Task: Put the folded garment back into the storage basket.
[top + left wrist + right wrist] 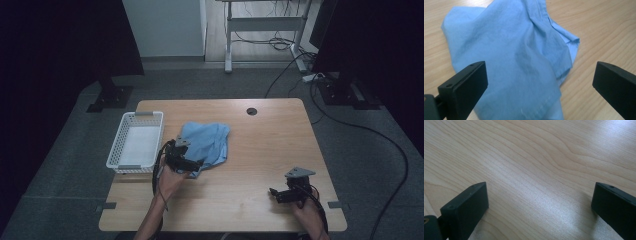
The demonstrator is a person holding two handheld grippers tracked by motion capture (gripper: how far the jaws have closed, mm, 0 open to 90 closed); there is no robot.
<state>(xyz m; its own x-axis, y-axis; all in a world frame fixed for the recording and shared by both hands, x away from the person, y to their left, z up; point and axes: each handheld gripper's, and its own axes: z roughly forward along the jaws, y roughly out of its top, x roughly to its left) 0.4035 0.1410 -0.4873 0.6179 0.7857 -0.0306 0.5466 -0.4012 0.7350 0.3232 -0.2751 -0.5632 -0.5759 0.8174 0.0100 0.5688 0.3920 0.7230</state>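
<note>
while the blue cloth (pixel 519 57) lies crumpled on the bench (pixel 260 150) beside the white basket (pixel 136 140), the left gripper (pixel 192 165) is held at its near edge, jaws spread, apparently not gripping. the right gripper (pixel 275 192) is held well apart over bare wood, jaws spread.

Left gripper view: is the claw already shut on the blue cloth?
No: the left claw stands wide open, its two black jaws far apart with the crumpled blue cloth lying loose on the wooden table between them.

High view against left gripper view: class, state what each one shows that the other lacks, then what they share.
High view alone: the white basket, the right gripper over bare wood, both forearms, the floor. Left gripper view alone: the cloth's creases and folded hem, framed by wide-open black jaws. Shared: the blue cloth, the wooden table, the left gripper.
</note>
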